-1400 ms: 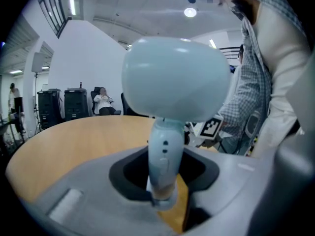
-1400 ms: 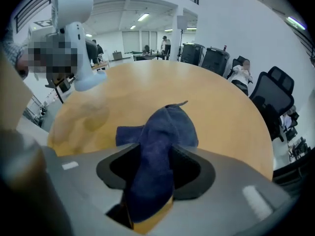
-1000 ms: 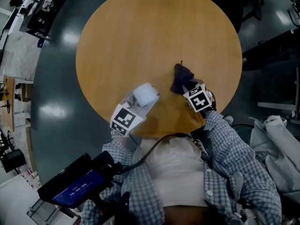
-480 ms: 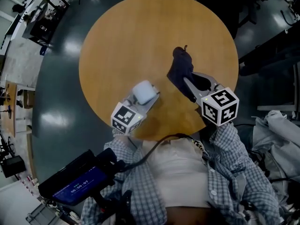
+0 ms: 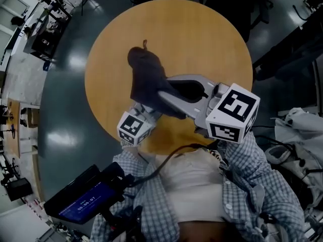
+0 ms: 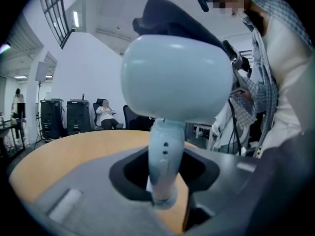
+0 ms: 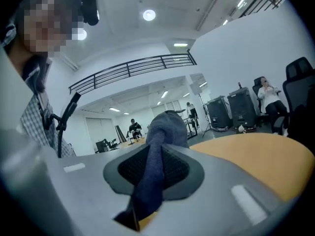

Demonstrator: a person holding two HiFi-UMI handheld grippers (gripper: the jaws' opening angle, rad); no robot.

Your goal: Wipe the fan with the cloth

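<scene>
A small pale-blue hand-held fan point(image 6: 177, 80) stands upright with its handle point(image 6: 165, 166) between the jaws of my left gripper point(image 6: 162, 198), which is shut on it. In the head view that left gripper point(image 5: 145, 111) sits over the near edge of the round wooden table point(image 5: 202, 39), and the fan is hidden. My right gripper point(image 5: 151, 91) is raised high and nearly level, shut on a dark blue cloth point(image 5: 145, 74). In the right gripper view the cloth point(image 7: 156, 151) bunches between the jaws of that gripper point(image 7: 147, 191). The cloth point(image 6: 167, 16) hangs just above the fan's head.
A handheld device with a lit blue screen point(image 5: 83, 201) and a black cable point(image 5: 166, 158) lie by the person's body. Seated people, office chairs point(image 7: 300, 82) and black cases point(image 6: 66, 117) stand around the room beyond the table.
The right gripper has risen with the cloth, levelled out and swung left over the left gripper and the fan, which it now hides. The left gripper has shifted only slightly.
</scene>
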